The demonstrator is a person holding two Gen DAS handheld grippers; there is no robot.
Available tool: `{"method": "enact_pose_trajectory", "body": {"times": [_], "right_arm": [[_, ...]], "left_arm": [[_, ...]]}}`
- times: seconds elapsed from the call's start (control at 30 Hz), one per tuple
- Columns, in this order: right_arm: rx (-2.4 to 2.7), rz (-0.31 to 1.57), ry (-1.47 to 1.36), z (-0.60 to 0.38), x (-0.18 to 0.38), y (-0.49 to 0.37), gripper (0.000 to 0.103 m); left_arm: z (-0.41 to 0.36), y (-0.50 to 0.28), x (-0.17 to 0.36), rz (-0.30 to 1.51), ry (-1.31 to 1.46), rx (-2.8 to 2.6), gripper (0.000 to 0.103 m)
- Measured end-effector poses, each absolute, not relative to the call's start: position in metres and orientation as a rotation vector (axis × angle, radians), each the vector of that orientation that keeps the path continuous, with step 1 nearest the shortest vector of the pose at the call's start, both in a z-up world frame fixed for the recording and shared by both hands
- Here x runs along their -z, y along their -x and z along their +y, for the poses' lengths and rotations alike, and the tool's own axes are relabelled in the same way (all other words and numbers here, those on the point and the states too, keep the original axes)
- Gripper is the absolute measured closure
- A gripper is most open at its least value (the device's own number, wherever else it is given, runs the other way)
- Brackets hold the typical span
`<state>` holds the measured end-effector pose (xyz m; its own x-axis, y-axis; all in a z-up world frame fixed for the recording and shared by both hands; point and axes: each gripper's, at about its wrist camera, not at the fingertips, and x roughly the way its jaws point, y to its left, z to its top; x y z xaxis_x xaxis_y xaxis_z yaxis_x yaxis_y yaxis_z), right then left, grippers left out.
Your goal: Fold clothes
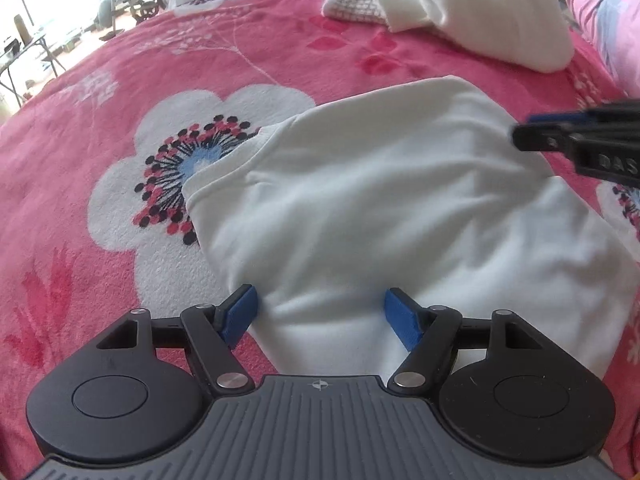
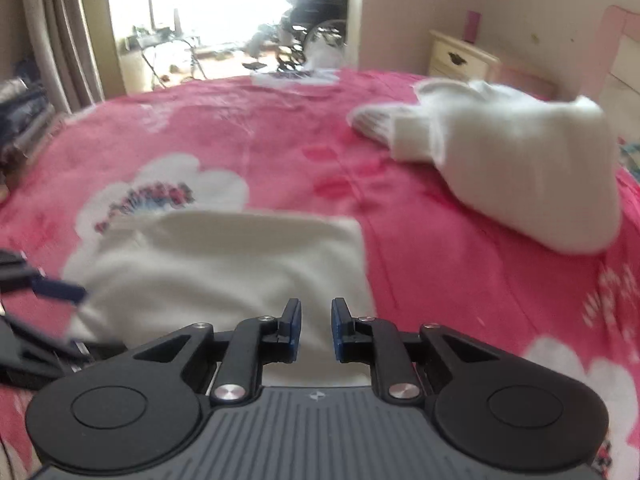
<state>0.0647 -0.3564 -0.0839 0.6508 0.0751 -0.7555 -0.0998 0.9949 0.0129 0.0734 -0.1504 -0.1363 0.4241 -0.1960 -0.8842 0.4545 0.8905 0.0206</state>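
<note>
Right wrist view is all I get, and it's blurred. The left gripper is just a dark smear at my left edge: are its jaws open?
Observer: Yes, the left gripper stands wide open over the near edge of the folded white garment.
Operator: Anything pinched between its pads?
Observer: No, the cloth lies flat between the blue pads, not clamped.
Operator: What's by the garment's far-left corner?
Observer: A ribbed hem resting on the blanket's white flower with dark dots.
</note>
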Motion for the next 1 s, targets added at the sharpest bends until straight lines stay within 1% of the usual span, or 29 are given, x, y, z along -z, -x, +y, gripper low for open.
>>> {"method": "enact_pose_trajectory", "body": {"times": [0.1,0.13,0.17,0.2,0.3,0.4,0.47,0.5,0.6,0.67,0.7,0.77,0.87,1.0], "right_arm": [[-0.079,0.917,0.025,-0.365,0.108,-0.086,0.090],[-0.039,0.919,0.011,-0.374,0.111,-0.090,0.092],[0.004,0.913,-0.010,-0.384,0.111,-0.092,0.092],[0.047,0.906,-0.032,-0.393,0.110,-0.095,0.089],[0.016,0.858,-0.027,-0.393,0.095,-0.092,0.089],[-0.094,0.849,-0.014,-0.376,0.090,-0.097,0.089],[-0.119,0.873,0.015,-0.368,0.100,-0.107,0.089],[-0.127,0.885,0.031,-0.365,0.106,-0.112,0.091],[-0.083,0.905,0.019,-0.375,0.118,-0.130,0.092],[-0.045,0.880,0.039,-0.377,0.110,-0.135,0.091],[-0.030,0.854,0.084,-0.374,0.103,-0.135,0.087],[-0.055,0.832,0.094,-0.373,0.092,-0.134,0.088],[-0.126,0.861,0.028,-0.373,0.088,-0.136,0.087],[-0.116,0.950,0.009,-0.372,0.112,-0.148,0.090]], "left_arm": [[-0.153,-0.073,0.135,1.062,-0.276,0.402,0.031],[-0.153,-0.073,0.135,1.063,-0.275,0.400,0.031],[-0.153,-0.072,0.135,1.064,-0.275,0.396,0.031],[-0.153,-0.071,0.134,1.065,-0.275,0.391,0.031],[-0.156,-0.070,0.134,1.065,-0.285,0.381,0.031],[-0.158,-0.070,0.135,1.067,-0.287,0.370,0.030],[-0.159,-0.070,0.135,1.064,-0.288,0.364,0.030],[-0.159,-0.069,0.135,1.060,-0.289,0.364,0.030],[-0.159,-0.067,0.134,1.057,-0.292,0.364,0.030],[-0.160,-0.068,0.134,1.062,-0.290,0.357,0.030],[-0.160,-0.068,0.134,1.065,-0.291,0.355,0.030],[-0.161,-0.069,0.134,1.070,-0.291,0.350,0.029],[-0.163,-0.070,0.134,1.073,-0.291,0.345,0.029],[-0.163,-0.068,0.134,1.068,-0.295,0.345,0.029]]}}
